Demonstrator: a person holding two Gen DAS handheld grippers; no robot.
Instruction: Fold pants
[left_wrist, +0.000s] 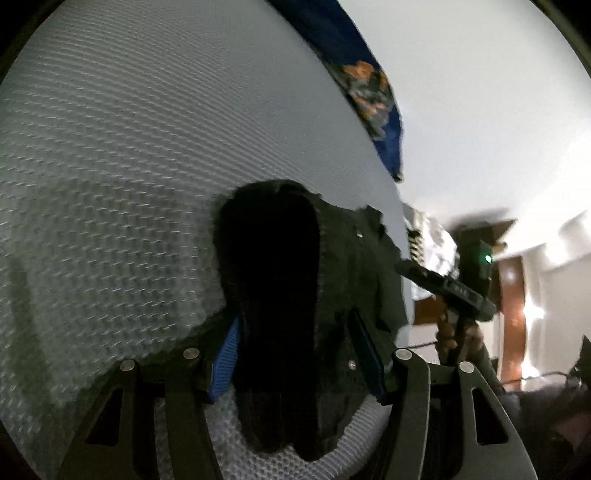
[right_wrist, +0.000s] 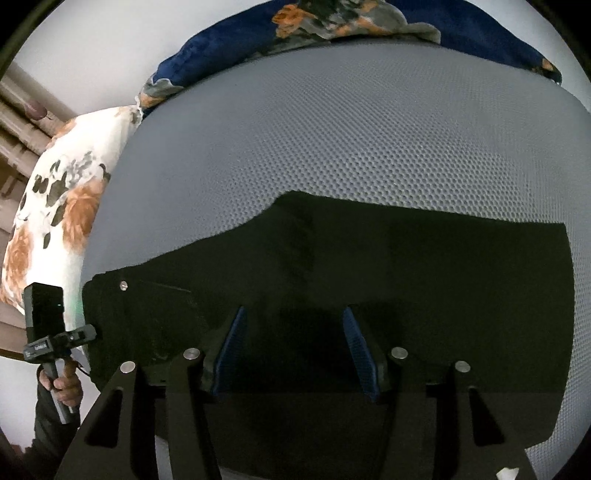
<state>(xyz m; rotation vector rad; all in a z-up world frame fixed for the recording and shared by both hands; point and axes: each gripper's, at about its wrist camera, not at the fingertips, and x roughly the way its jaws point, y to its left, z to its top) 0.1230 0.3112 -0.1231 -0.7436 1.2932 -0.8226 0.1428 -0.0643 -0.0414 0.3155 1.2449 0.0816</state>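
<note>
- Black fabric pants (right_wrist: 369, 266) lie spread on a grey honeycomb-mesh mattress (right_wrist: 332, 129).
- Left gripper (left_wrist: 295, 354) holds a bunched fold of them.
- Right gripper (right_wrist: 295, 350) is opening, jaws apart above the cloth.

Black pants (right_wrist: 406, 266) on grey honeycomb-mesh mattress (right_wrist: 351, 129); navy floral blanket (right_wrist: 229, 48); white-orange floral pillow (right_wrist: 74, 184)

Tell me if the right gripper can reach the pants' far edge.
Probably yes: the right gripper hangs over the pants, and nothing lies on them up to that edge on the mattress.
</note>
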